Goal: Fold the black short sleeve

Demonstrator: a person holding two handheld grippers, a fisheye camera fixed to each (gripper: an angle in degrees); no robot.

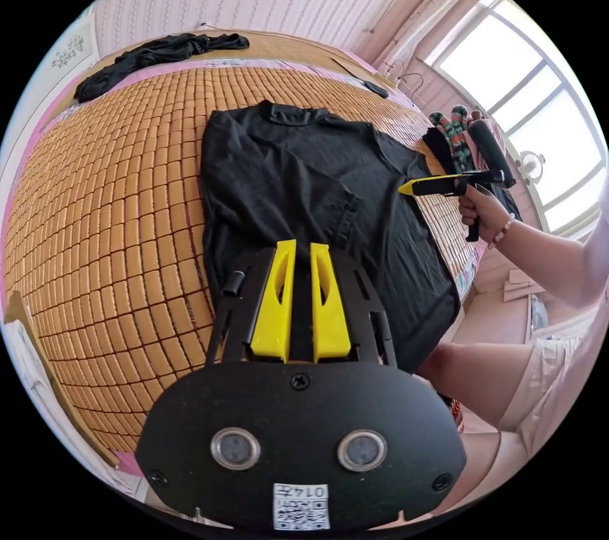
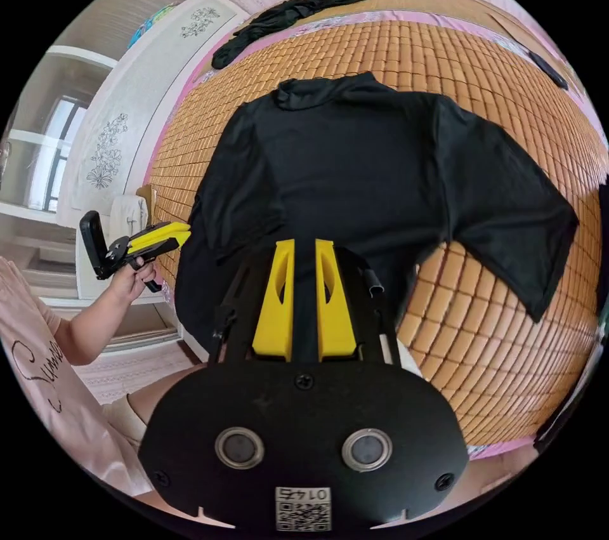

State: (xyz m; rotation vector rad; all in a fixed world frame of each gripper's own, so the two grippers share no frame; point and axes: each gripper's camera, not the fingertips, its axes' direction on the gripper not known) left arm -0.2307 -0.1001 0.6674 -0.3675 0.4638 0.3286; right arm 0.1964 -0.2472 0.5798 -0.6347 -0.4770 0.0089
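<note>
The black short sleeve shirt point(image 1: 298, 184) point(image 2: 355, 172) lies flat on a bamboo mat point(image 1: 114, 197) point(image 2: 495, 349), collar toward the far side. Its hem end hangs over the near bed edge. In the right gripper view one sleeve point(image 2: 507, 216) spreads out over the mat, while the other sleeve point(image 2: 235, 197) lies in against the body. My left gripper point(image 1: 303, 245) point(image 2: 186, 236) hovers above the hem, jaws close together and empty. A hand holds my right gripper point(image 2: 304, 243) point(image 1: 408, 188) off the shirt's side, shut and empty.
Another dark garment point(image 1: 158, 54) point(image 2: 292, 13) lies along the bed's far edge, and a small dark item point(image 1: 375, 89) point(image 2: 549, 70) sits near a far corner. Hung clothes point(image 1: 453, 131) and a bright window point(image 1: 526, 89) stand beside the bed. A white cabinet point(image 2: 114, 140) is on the other side.
</note>
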